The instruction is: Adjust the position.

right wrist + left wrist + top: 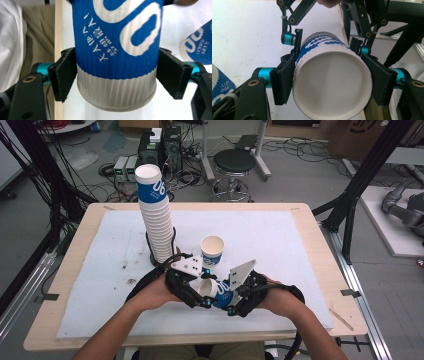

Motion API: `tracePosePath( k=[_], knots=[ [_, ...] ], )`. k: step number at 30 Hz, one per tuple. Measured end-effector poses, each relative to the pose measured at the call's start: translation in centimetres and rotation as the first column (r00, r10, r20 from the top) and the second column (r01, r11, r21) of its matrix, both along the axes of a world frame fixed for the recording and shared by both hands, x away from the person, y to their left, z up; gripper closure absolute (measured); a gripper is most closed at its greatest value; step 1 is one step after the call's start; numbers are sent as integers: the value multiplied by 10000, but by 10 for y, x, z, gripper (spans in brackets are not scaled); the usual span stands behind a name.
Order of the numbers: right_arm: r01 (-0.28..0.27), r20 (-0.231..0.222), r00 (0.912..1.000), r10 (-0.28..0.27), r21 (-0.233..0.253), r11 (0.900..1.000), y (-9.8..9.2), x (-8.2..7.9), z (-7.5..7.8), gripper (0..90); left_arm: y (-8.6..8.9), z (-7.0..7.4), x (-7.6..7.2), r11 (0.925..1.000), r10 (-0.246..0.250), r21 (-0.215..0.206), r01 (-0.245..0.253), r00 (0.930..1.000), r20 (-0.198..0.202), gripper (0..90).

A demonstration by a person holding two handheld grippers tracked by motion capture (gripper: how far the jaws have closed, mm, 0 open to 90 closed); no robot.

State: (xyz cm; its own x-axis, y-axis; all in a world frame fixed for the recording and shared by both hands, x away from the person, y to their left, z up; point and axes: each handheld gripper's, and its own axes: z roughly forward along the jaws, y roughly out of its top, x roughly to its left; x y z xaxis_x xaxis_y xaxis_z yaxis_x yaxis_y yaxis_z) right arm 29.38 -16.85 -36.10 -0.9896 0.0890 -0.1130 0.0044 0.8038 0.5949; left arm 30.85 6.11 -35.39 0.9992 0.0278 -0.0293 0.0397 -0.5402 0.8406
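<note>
So both grippers are on the same paper cup (216, 291), which is held up off the table, lying on its side near the front edge. The left gripper (332, 82) has its two black jaws pressed against the cup at the open rim end, one pad on each side, and its own view looks straight into the white inside of the cup. The right gripper (116, 77) is clamped on the other end, jaws squeezing the ribbed wall right near the base, where the blue print gives way to the white band. In the high view the left gripper (192, 287) and right gripper (239, 295) sit just beside each other with the cup bridging between them, mouth pointing toward the left one.

Just behind them, a second cup (212, 250) stands upright on the white mat (280, 245), open end up, apart from the held one. Left of that is a tall stack of cups (155, 215) stacked upside down, leaning a bit. The mat covers most of the wooden table (310, 227). Both forearms come in from the bottom edge.
</note>
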Motion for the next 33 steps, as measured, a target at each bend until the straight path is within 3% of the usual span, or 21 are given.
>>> tracePosePath(
  k=[5, 7, 10, 14, 18, 22, 28, 33],
  knots=[
    [192, -80, 9998, -184, 1206, 9925, -10, -1, 2, 206, 7, -4, 1, 9986, 197, -480, -206, 9996, -200, 304],
    [139, 16, 9999, -144, 1748, 9845, -14, -2, 3, 206, 9, -5, 2, 9975, 226, -659, -244, 9993, -285, 304],
    [209, 76, 9997, -237, 2606, 9652, -20, -3, 6, 206, 12, -7, 3, 9951, 144, -976, -183, 9991, -407, 303],
    [459, -44, 9989, -473, 3457, 9372, -28, -3, 9, 206, 16, -10, 2, 9909, 184, -1327, -219, 9994, -280, 303],
    [661, -199, 9978, -636, 4191, 9055, -37, -4, 9, 206, 22, -14, 2, 9795, 540, -1932, -574, 9983, -230, 302],
    [1170, -292, 9927, -1168, 4633, 8784, -44, -6, 7, 206, 28, -17, 5, 9605, 808, -2636, -895, 9958, -436, 302],
    [1781, -408, 9821, -1840, 5209, 8348, -53, -7, 2, 206, 34, -24, 5, 9463, 1027, -3028, -1134, 9934, -512, 302],
    [2026, -510, 9763, -2101, 5556, 8064, -58, -7, -2, 206, 36, -30, 6, 9359, 983, -3328, -1151, 9929, -667, 302]
  ],
)
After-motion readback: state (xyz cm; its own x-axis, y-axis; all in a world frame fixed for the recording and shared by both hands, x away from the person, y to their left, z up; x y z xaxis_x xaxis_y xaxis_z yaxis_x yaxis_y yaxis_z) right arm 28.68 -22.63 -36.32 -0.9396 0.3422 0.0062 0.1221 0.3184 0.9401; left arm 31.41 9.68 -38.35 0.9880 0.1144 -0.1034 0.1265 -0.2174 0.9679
